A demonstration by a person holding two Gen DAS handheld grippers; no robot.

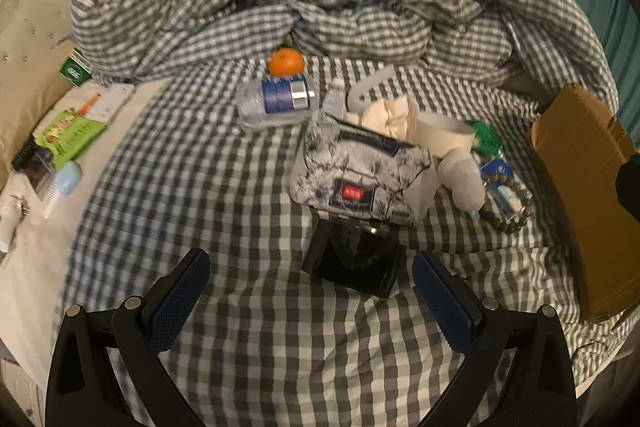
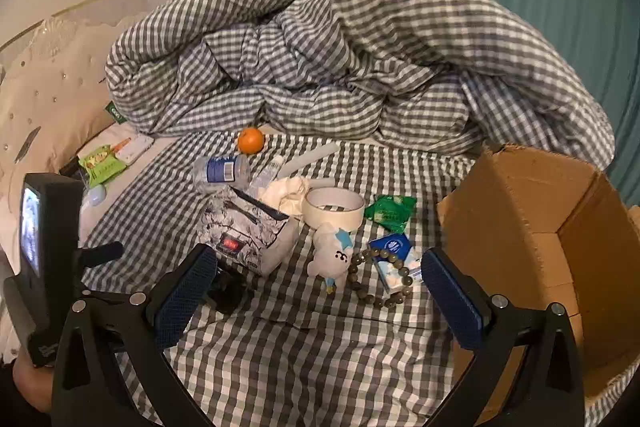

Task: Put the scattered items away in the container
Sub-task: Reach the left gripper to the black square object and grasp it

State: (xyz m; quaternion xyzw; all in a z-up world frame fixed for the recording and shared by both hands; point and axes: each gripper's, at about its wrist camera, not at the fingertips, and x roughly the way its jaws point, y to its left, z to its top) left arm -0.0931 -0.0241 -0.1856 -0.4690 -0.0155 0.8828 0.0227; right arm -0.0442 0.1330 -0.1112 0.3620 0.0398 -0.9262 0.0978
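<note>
Right wrist: black box [image 2: 226, 293] half-hidden.

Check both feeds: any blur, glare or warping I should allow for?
Left wrist view: motion-soft, the tissue pack print smeared, black box showing glare. Right wrist view: sharper, cardboard box edges bowed by fisheye. Both: dim warm light, dark corners, open tongs.

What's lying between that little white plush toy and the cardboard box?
In the right wrist view, between the plush toy and the cardboard box lie a bead bracelet looped around a blue-and-white packet, on the checked sheet.
</note>
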